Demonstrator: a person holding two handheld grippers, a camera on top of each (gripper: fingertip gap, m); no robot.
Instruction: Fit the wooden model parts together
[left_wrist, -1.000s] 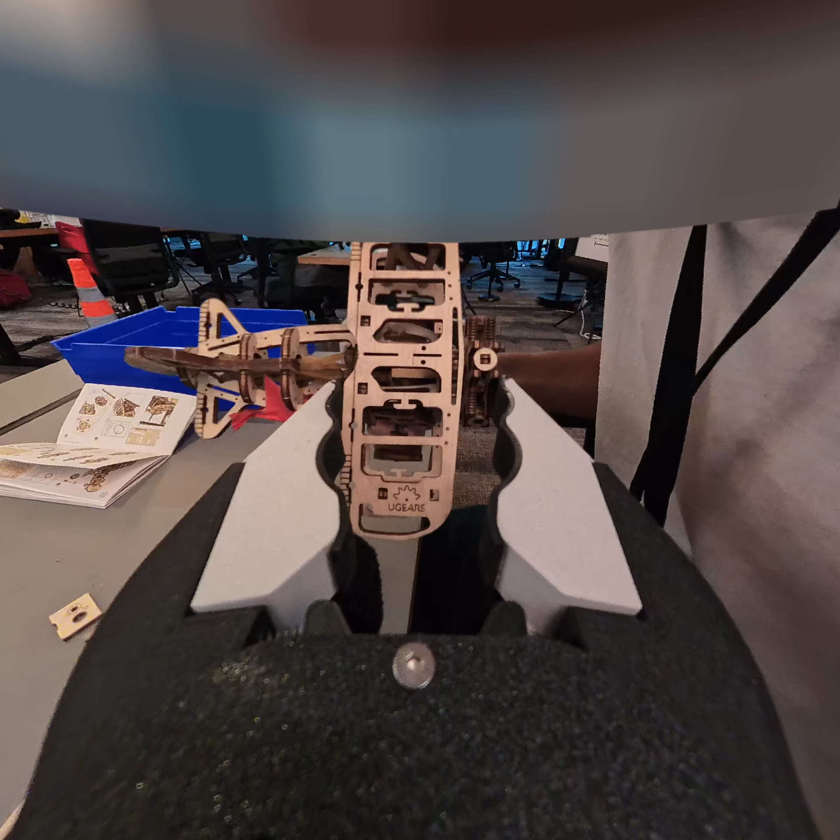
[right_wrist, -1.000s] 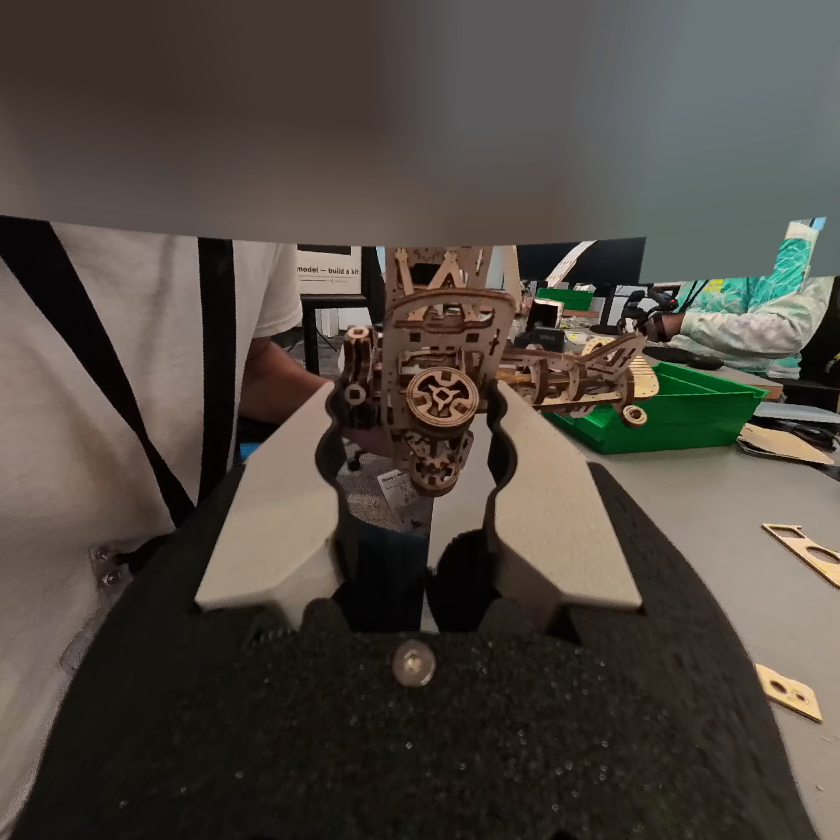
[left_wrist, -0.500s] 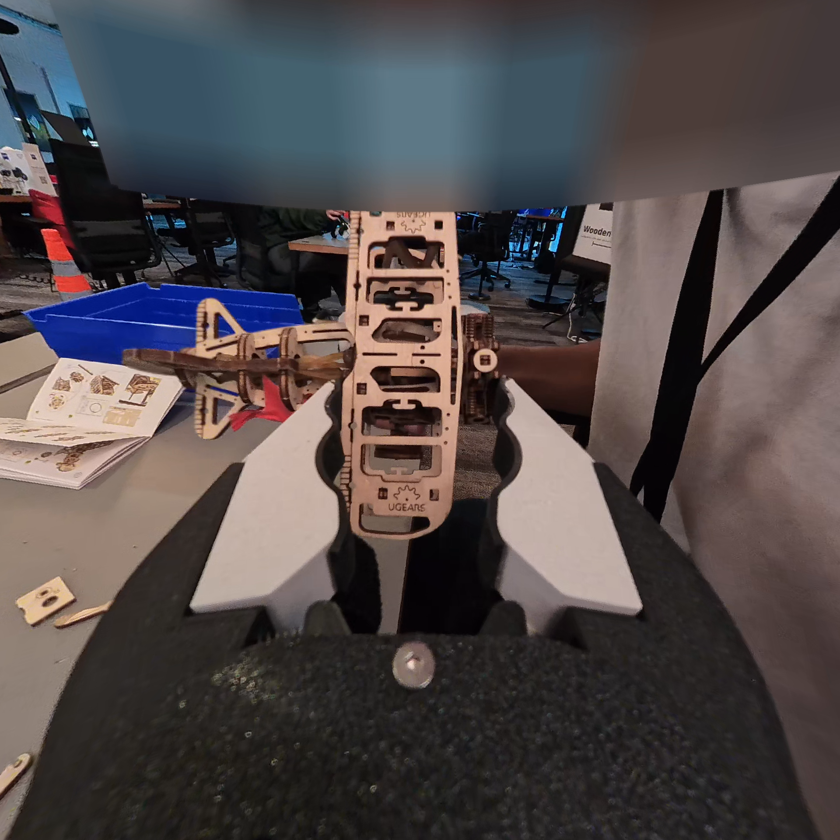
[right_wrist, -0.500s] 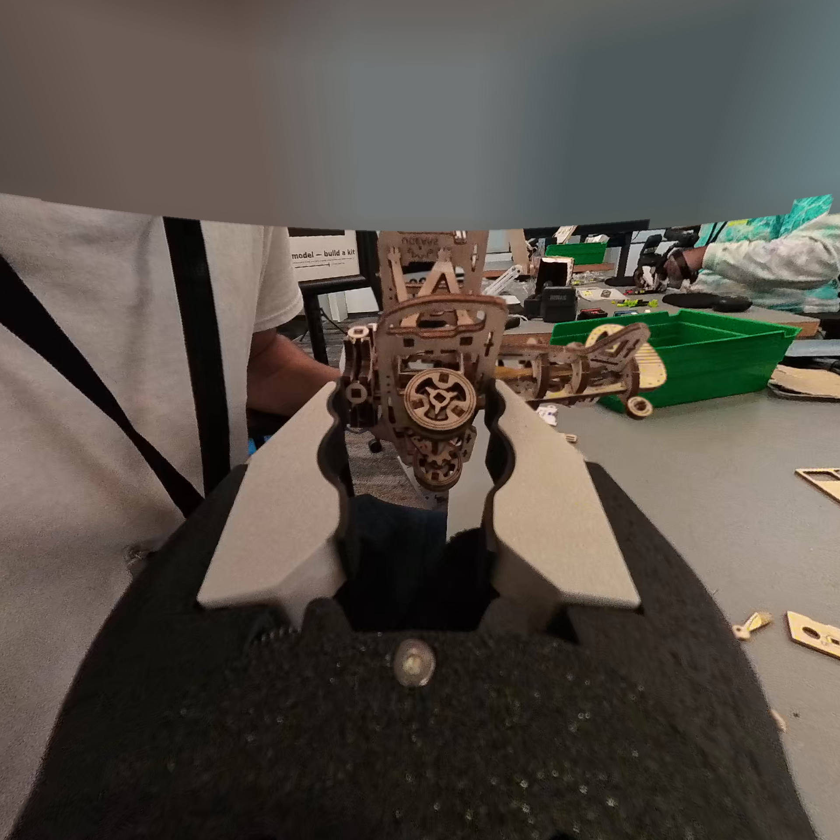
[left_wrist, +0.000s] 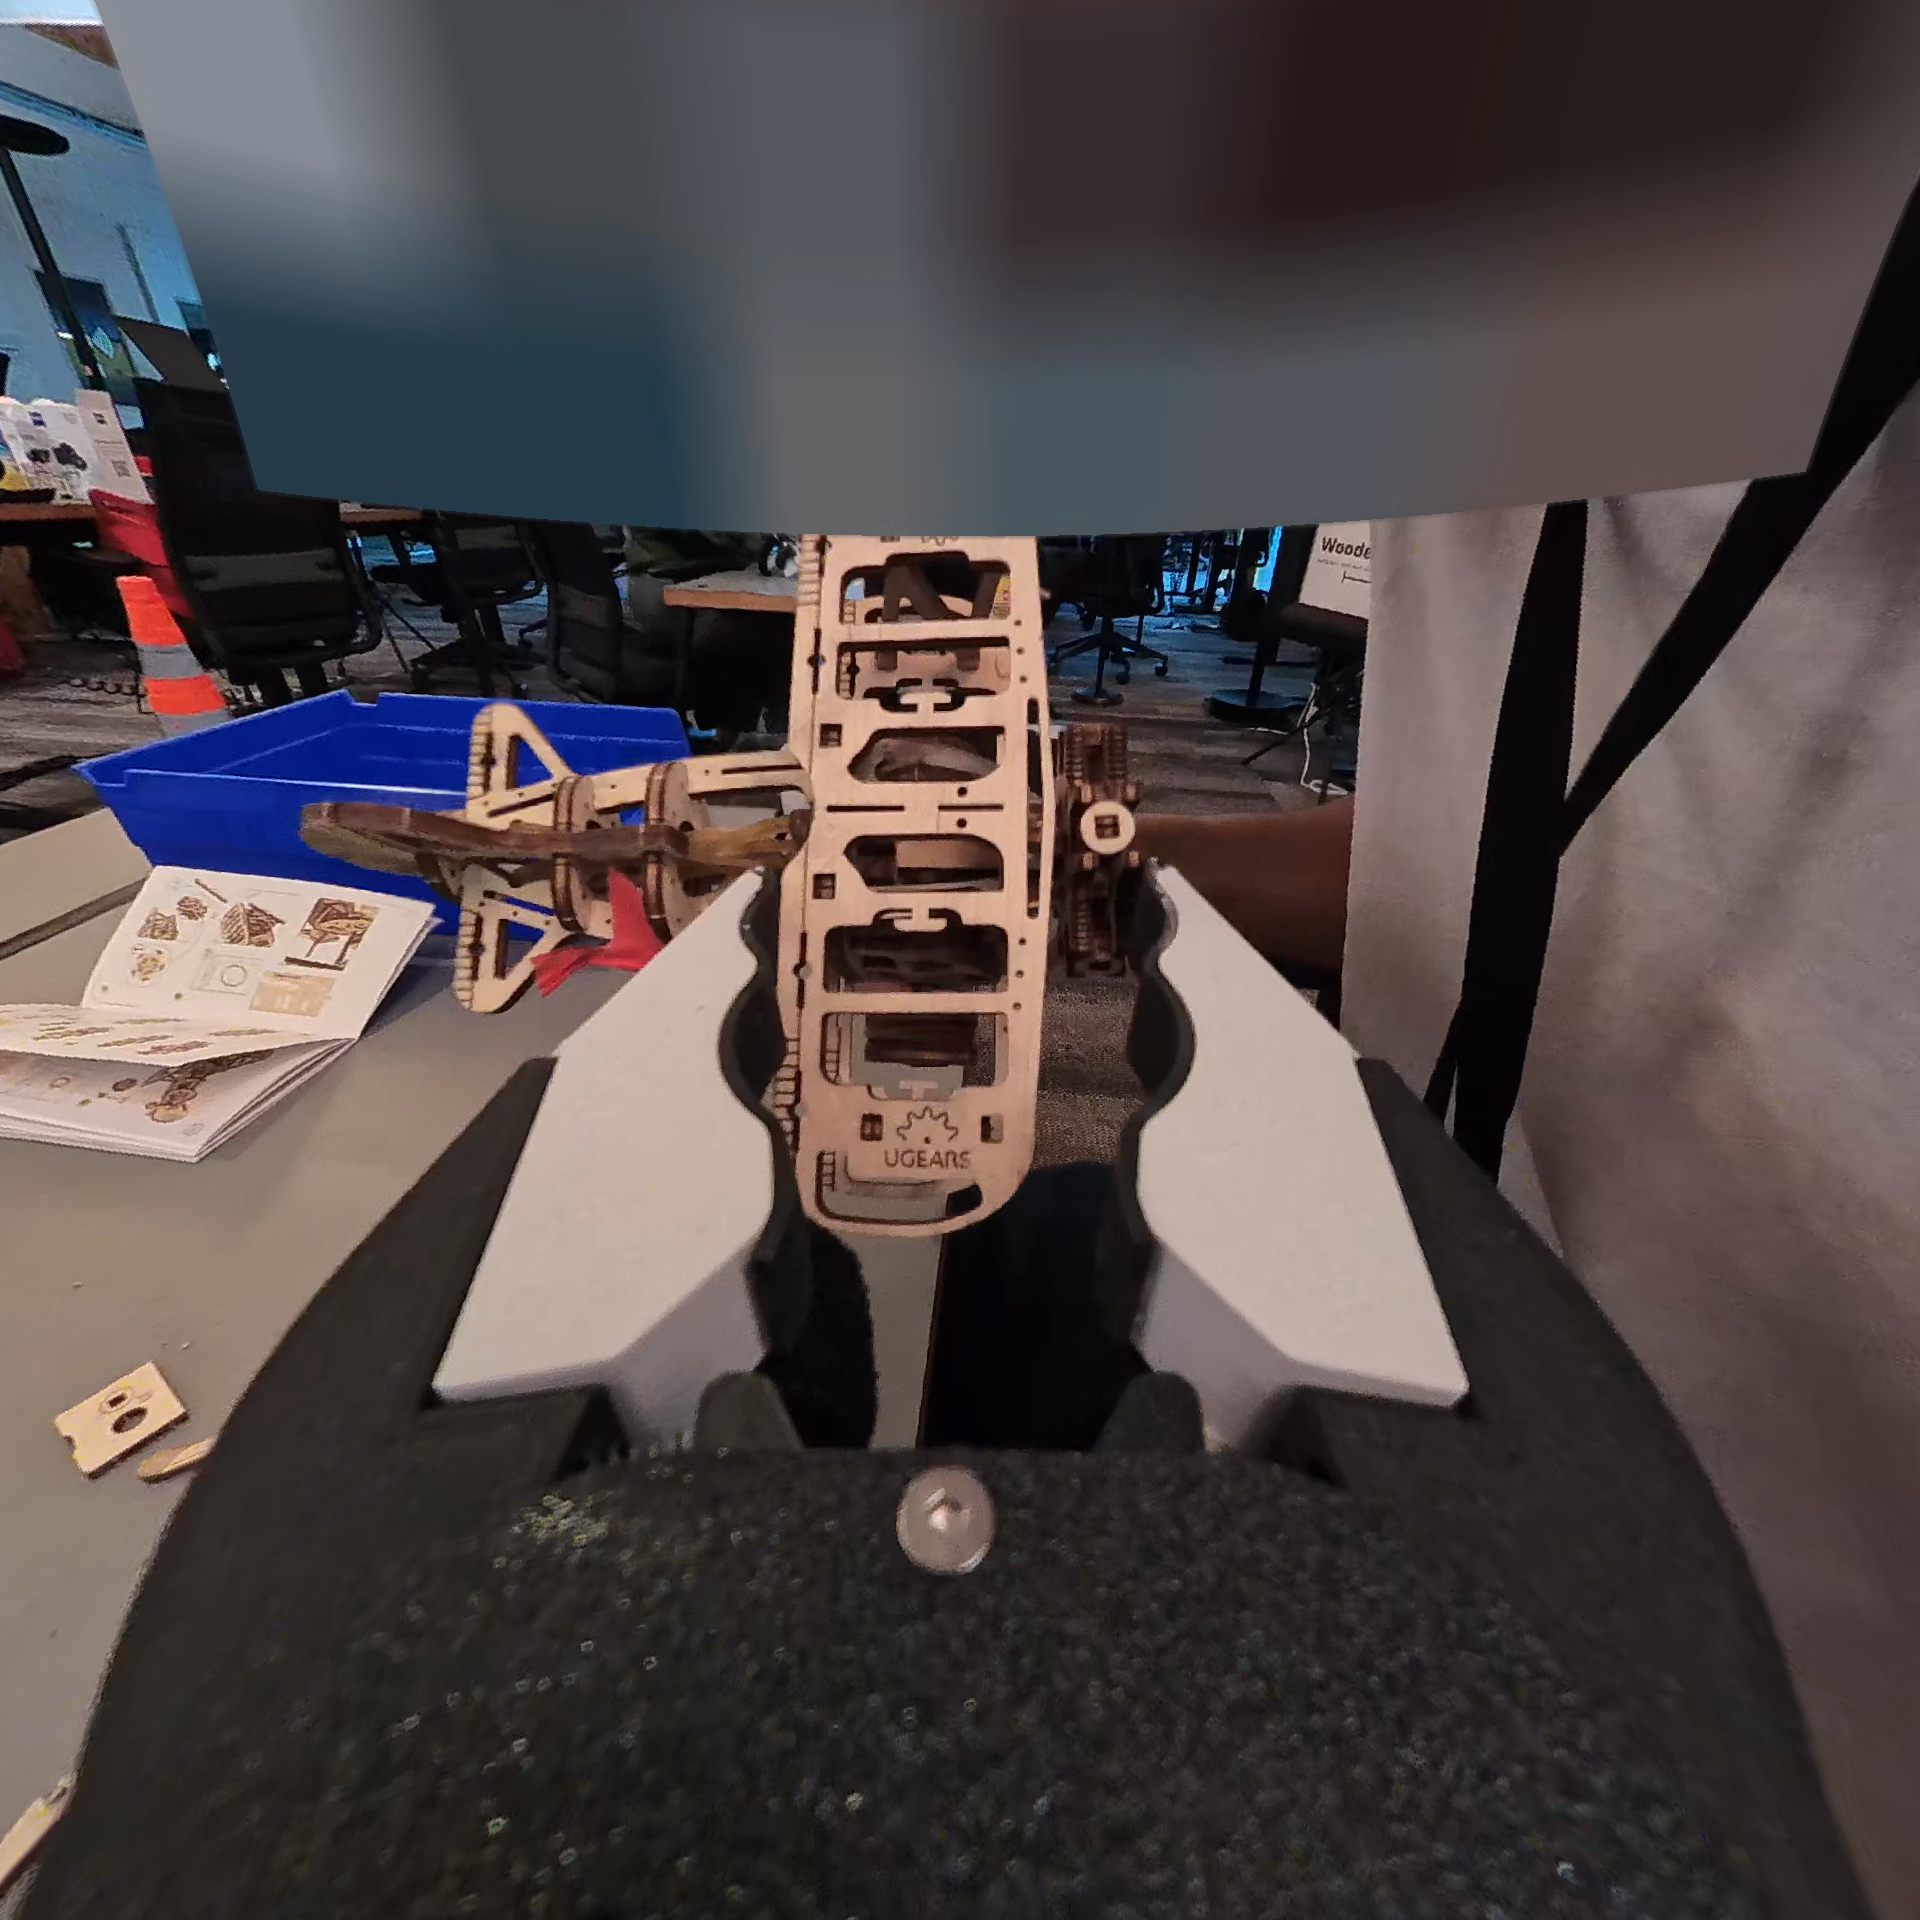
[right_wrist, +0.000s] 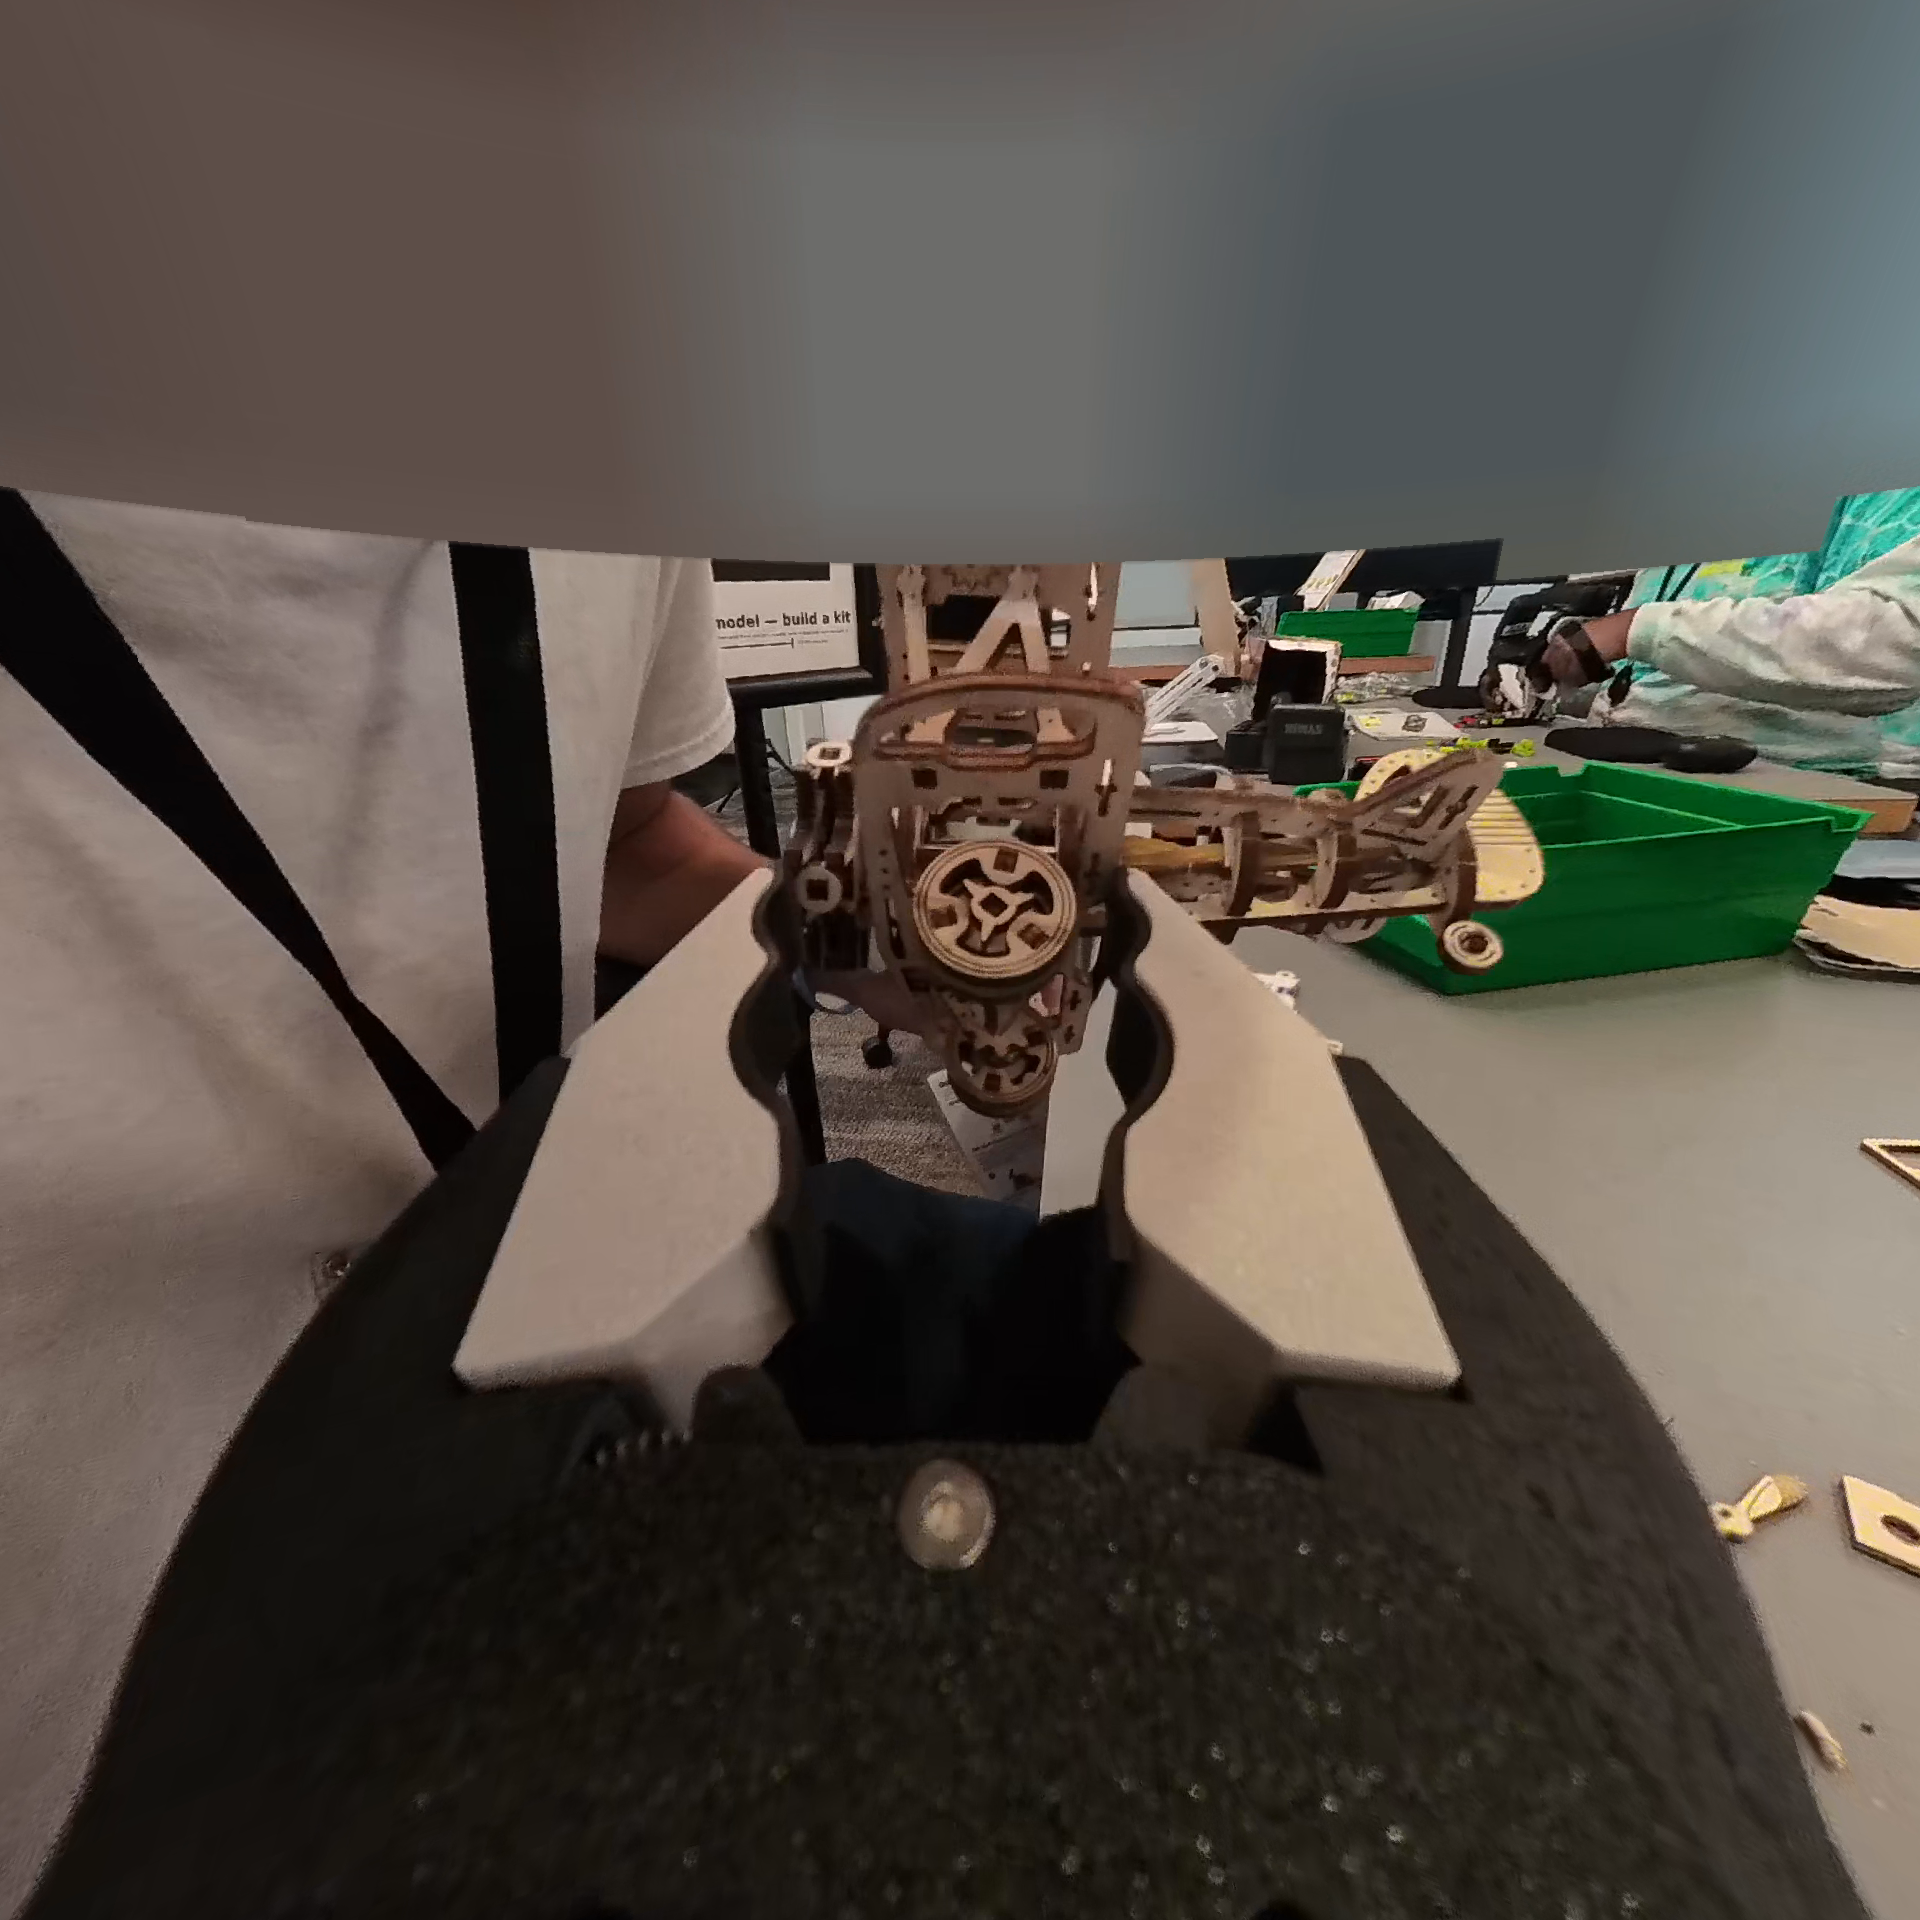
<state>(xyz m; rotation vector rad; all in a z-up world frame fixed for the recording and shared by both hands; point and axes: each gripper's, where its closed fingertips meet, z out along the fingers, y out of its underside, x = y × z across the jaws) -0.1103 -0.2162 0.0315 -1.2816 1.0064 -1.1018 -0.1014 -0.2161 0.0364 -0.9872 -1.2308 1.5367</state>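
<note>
A wooden model plane is held in the air between both grippers. In the left wrist view its flat slotted wing plate (left_wrist: 920, 883) stands upright and its tail (left_wrist: 520, 852) points left. My left gripper (left_wrist: 951, 914) is shut on the model, with grey fingers (left_wrist: 665, 1122) on either side. In the right wrist view the model's round gear (right_wrist: 992, 914) faces the camera and the tail (right_wrist: 1434, 842) points right. My right gripper (right_wrist: 948, 925) is shut on the model's body. The top of the model is hidden by a blurred patch.
A blue bin (left_wrist: 312, 769) and an open instruction booklet (left_wrist: 208, 997) lie on the grey table (left_wrist: 260, 1247) at left, with loose wooden pieces (left_wrist: 120, 1418). A green bin (right_wrist: 1621, 883) and loose pieces (right_wrist: 1881, 1527) lie at right. A person in a white shirt (right_wrist: 260, 935) stands close.
Both grippers keep their hold on the model. The background has shifted a little in both views, so the grippers and the model have swung slightly together.
</note>
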